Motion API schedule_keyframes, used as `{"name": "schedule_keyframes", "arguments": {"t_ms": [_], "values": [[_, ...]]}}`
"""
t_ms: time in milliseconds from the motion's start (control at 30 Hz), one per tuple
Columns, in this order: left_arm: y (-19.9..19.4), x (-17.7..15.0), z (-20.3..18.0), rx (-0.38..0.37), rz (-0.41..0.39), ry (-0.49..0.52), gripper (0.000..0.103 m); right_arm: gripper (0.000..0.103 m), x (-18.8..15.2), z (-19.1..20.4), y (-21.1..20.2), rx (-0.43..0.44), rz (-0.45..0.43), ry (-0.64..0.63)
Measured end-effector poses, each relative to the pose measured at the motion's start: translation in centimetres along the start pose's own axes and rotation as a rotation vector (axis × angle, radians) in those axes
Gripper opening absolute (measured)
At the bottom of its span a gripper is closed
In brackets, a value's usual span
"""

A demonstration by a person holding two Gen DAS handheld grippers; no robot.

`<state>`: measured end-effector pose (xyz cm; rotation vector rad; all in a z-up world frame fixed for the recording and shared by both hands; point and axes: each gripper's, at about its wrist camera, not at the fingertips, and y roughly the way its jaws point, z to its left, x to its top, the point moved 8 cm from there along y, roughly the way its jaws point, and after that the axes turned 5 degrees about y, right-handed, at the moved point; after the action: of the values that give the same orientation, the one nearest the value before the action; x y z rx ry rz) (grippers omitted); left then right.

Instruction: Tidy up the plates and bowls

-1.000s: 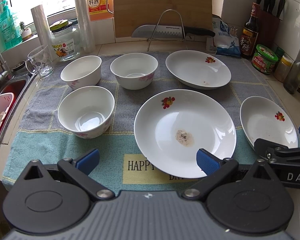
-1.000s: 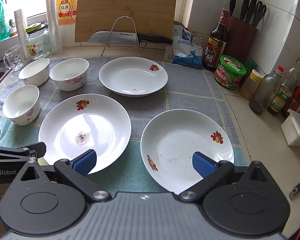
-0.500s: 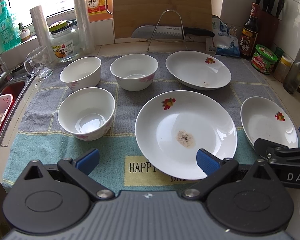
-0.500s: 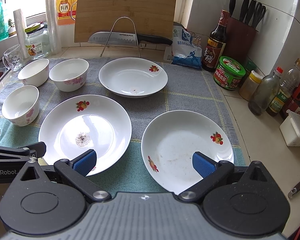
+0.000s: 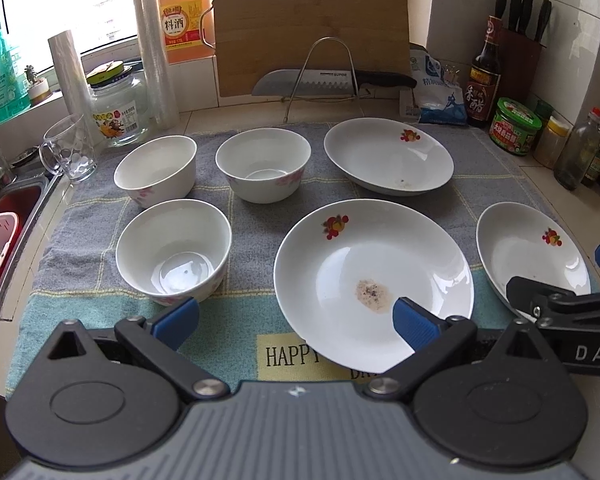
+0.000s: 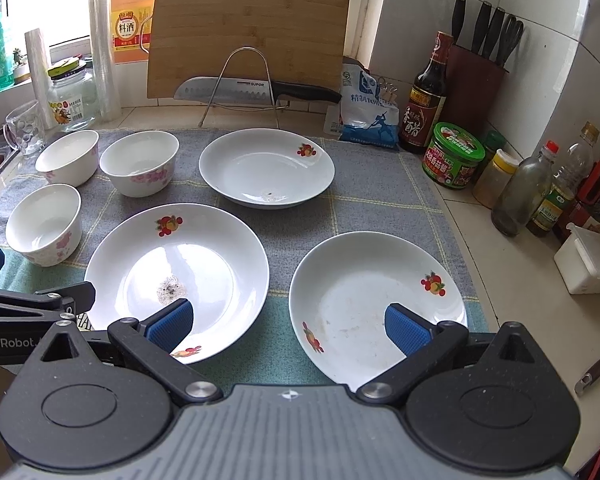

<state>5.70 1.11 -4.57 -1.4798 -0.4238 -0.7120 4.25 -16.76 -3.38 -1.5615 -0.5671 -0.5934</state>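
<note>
**Plates and bowls spread on the towel, both hand-held grippers open**

We are looking down at a desk (image 6: 512, 280) of pale tile whose near edge is being cut off by our own tools. A woven grey and teal towel (image 5: 256, 216) is covering it, its printed lettering partly hiding under the soiled plate (image 5: 374, 280); only "HAPPY" is reading clearly. That glossy white round plate is lying at the middle front, carrying a speckled stain. The right plate (image 6: 376, 300), smeared and fruit-printed, is sitting just beside it, its near rim hidden behind the right hand-held gripper (image 6: 288, 326). The far plate (image 6: 266, 168) is resting behind them, near the cutting board (image 6: 248, 32). Three smooth round bowls (image 5: 174, 250) with pink flowers are grouping on the left. The left hand-held gripper (image 5: 296, 318) is hovering low with jaws spread wide, holding nothing; the right one is likewise gaping and empty.
</note>
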Motion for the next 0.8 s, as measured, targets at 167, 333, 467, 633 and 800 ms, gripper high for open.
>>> {"name": "schedule_keyframes", "arguments": {"t_ms": [167,333,467,633,800], "values": [[-0.1,0.6,0.5,-0.044,-0.019,0.034,0.102,0.103,0.2,0.4,-0.8,-0.006,-0.052,0.0],[-0.1,1.0,1.2,-0.083,-0.052,0.065,0.102,0.103,0.5,0.2,-1.6,-0.042,-0.099,0.013],[0.0,1.3,1.6,-0.134,-0.074,0.092,0.102,0.103,0.1,-0.1,-2.3,-0.079,-0.133,0.021],[0.4,1.5,1.5,-0.193,-0.081,0.137,0.102,0.103,-1.2,-1.3,-2.5,-0.133,-0.128,0.045],[1.0,1.3,0.9,-0.246,-0.069,0.151,0.102,0.103,-3.6,-3.4,-1.6,-0.162,-0.076,0.079]]}}
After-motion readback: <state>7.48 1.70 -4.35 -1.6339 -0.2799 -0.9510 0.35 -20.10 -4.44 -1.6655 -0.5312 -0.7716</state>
